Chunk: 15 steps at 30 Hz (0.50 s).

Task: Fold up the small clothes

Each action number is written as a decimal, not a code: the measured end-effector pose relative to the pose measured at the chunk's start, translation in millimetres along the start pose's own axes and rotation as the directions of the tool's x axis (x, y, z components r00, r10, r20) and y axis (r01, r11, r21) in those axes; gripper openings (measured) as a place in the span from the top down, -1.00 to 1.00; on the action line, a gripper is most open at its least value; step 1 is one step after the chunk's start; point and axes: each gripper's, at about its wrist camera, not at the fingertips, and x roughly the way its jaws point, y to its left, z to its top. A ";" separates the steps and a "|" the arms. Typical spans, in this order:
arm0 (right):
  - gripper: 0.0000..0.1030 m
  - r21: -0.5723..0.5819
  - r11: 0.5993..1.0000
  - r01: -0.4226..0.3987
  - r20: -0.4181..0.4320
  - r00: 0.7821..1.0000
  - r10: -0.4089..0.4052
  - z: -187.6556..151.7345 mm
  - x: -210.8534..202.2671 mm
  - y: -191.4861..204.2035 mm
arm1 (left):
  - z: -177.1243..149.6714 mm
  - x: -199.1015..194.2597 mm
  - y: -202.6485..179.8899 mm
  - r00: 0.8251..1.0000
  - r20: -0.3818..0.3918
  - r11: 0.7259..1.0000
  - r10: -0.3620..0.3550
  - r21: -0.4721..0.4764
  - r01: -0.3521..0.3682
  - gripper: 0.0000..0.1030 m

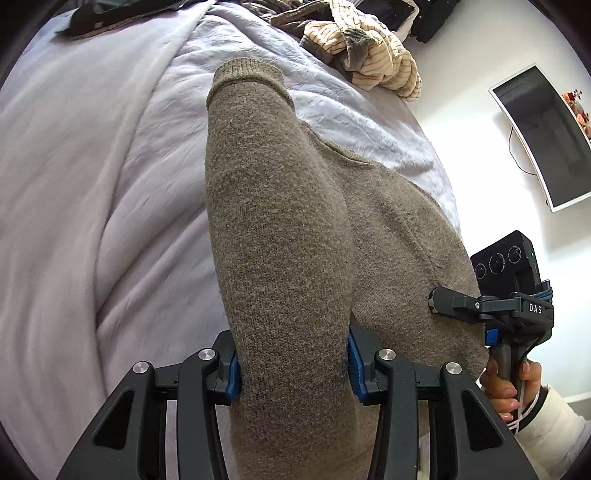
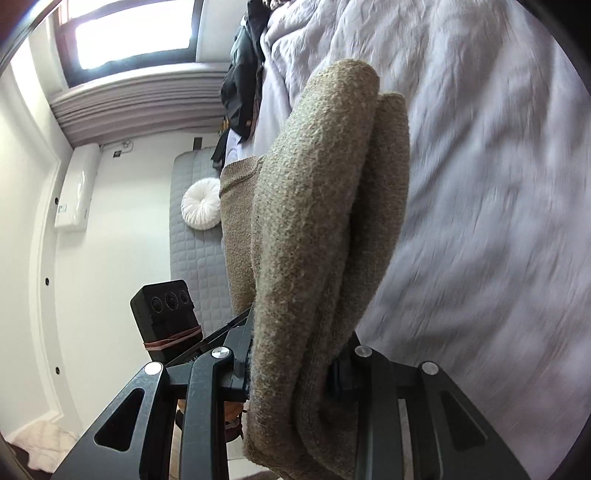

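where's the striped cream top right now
In the left wrist view the striped cream top lies crumpled at the top right, on the far edge of the lilac bedspread, beyond the brown knit garment and tangled with a grey-brown garment.

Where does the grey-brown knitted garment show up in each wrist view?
Left wrist: grey-brown knitted garment centre, running up from the left tool.
Right wrist: centre, bunched folds rising from the right tool.
Shared landmark: pale lilac bedcover.

Olive-brown knit sweater (image 1: 280,229), lifted off the bed

It hangs in thick, bunched folds, a ribbed cuff at its far end, pinched at two spots and stretched above the pale lilac bedcover (image 1: 92,184).
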 end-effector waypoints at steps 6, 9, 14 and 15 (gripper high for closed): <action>0.38 0.025 0.999 0.032 -0.009 0.999 -0.032 -38.7 31.8 -6.1 | -49.5 -10.4 32.7 0.999 -0.045 1.000 0.001 -0.021 -0.002 0.12; 0.38 0.043 0.996 0.076 -0.019 0.997 -0.075 -50.8 49.6 -11.9 | -70.2 -4.3 50.6 0.998 -0.068 0.998 0.014 -0.055 -0.018 0.11; 0.33 0.036 0.952 0.305 -0.047 0.952 -0.304 -57.2 74.3 -22.1 | -97.7 9.1 82.2 0.987 -0.111 0.989 0.115 -0.084 -0.125 0.11; 0.28 0.032 0.934 0.356 -0.051 0.934 -0.354 -58.8 74.4 -23.5 | -103.0 7.6 87.2 0.984 -0.113 0.985 0.140 -0.081 -0.150 0.11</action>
